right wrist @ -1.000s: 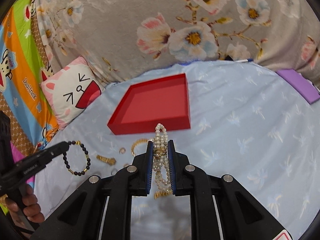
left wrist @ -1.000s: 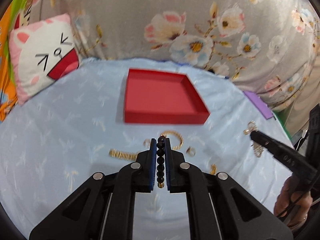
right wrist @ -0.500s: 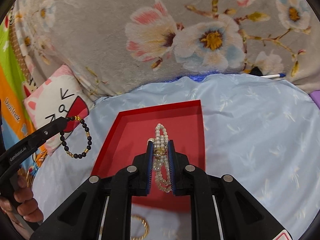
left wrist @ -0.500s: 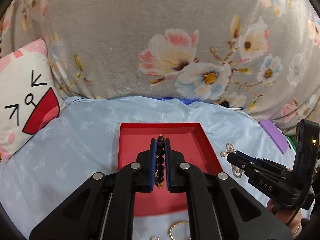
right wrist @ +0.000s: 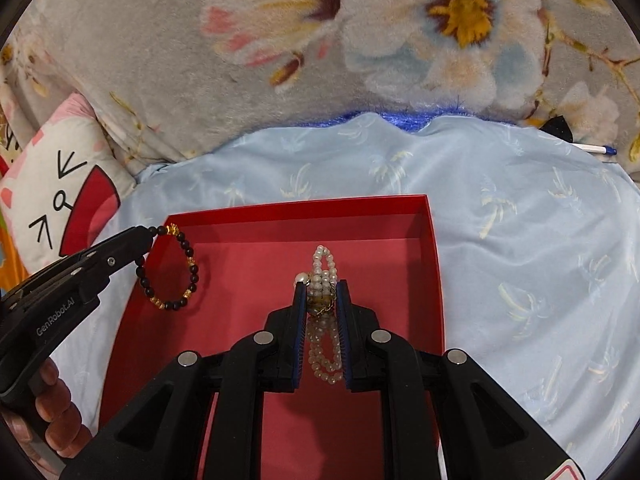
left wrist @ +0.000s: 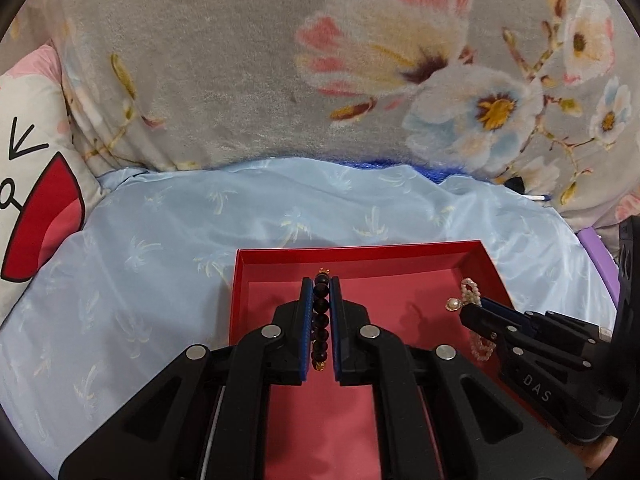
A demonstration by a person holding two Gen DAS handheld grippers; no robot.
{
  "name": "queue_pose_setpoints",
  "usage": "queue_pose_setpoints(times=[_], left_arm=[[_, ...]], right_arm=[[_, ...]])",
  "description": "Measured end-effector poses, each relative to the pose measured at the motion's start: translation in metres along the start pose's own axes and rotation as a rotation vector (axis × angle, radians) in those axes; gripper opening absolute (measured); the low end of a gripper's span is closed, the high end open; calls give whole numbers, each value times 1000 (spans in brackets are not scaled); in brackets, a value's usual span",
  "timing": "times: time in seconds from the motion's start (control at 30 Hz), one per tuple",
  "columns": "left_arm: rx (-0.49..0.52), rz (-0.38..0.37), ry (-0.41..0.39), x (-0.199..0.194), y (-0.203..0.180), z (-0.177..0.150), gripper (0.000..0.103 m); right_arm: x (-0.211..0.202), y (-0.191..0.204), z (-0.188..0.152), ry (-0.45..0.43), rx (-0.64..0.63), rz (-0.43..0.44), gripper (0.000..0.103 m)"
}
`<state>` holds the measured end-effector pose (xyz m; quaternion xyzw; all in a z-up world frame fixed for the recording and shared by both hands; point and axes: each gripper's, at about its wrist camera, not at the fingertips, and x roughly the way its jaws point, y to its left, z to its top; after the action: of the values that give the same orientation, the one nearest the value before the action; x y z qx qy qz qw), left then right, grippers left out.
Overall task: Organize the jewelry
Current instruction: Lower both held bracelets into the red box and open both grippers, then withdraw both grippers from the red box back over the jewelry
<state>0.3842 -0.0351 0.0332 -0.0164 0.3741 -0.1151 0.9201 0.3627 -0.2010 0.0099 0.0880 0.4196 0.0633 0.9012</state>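
A shallow red tray (left wrist: 360,257) (right wrist: 434,248) lies on the light blue cloth. My left gripper (left wrist: 321,286) is shut on a black bead bracelet (left wrist: 321,320) with gold beads and holds it over the tray's left part. The bracelet hangs as a loop in the right wrist view (right wrist: 170,268), below the left gripper (right wrist: 150,234). My right gripper (right wrist: 321,288) is shut on a white pearl bracelet (right wrist: 323,340) and holds it over the tray's middle. In the left wrist view the pearls (left wrist: 470,294) hang from the right gripper (left wrist: 472,308) near the tray's right wall.
A grey floral blanket (left wrist: 320,60) rises behind the blue cloth (left wrist: 160,260). A cat-face pillow (right wrist: 56,192) lies at the left. A purple object (left wrist: 598,256) sits at the right edge. A pen (right wrist: 596,149) lies at the back right.
Both grippers have moved forward from the loose jewelry on the cloth to above the red tray, each still holding its bracelet. The tray now fills the lower part of both views.
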Motion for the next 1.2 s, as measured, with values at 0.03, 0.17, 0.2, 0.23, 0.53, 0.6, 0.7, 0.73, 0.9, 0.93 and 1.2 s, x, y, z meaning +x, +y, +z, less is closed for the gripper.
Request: queue_pose_setpoints(times=[0.03, 0.17, 0.2, 0.23, 0.53, 0.6, 0.7, 0.73, 0.9, 0.93, 1.2], left_arm=[[-7, -6, 5, 4, 1, 1, 7], [-38, 17, -10, 7, 6, 2, 16], [-43, 24, -15, 5, 8, 2, 28], [-50, 27, -25, 1, 10, 2, 34], [-121, 56, -127, -83, 35, -38, 61], [-129, 55, -122, -106, 40, -61, 63], [-133, 62, -111, -135, 42, -101, 65], [-128, 75, -108, -143, 42, -113, 65], [-140, 92, -47, -171, 37, -178, 65], [-137, 94, -34, -175, 36, -189, 65], [-95, 87, 53, -197, 17, -257, 66]], right_arm=[[3, 0, 0, 3, -5, -4, 14], [-1, 3, 0, -31, -17, -27, 20], [-6, 2, 0, -50, -12, -28, 24], [-12, 1, -2, -70, -5, -28, 26], [-108, 7, -60, -207, 3, 34, 39], [-132, 8, -91, -210, 0, 44, 41], [-161, 10, -141, -196, -5, 57, 42], [-167, 10, -156, -188, -4, 54, 42], [-191, 6, -230, -112, 5, 37, 43], [-195, 6, -240, -100, 10, 40, 43], [-220, 2, -305, -28, 36, 30, 43]])
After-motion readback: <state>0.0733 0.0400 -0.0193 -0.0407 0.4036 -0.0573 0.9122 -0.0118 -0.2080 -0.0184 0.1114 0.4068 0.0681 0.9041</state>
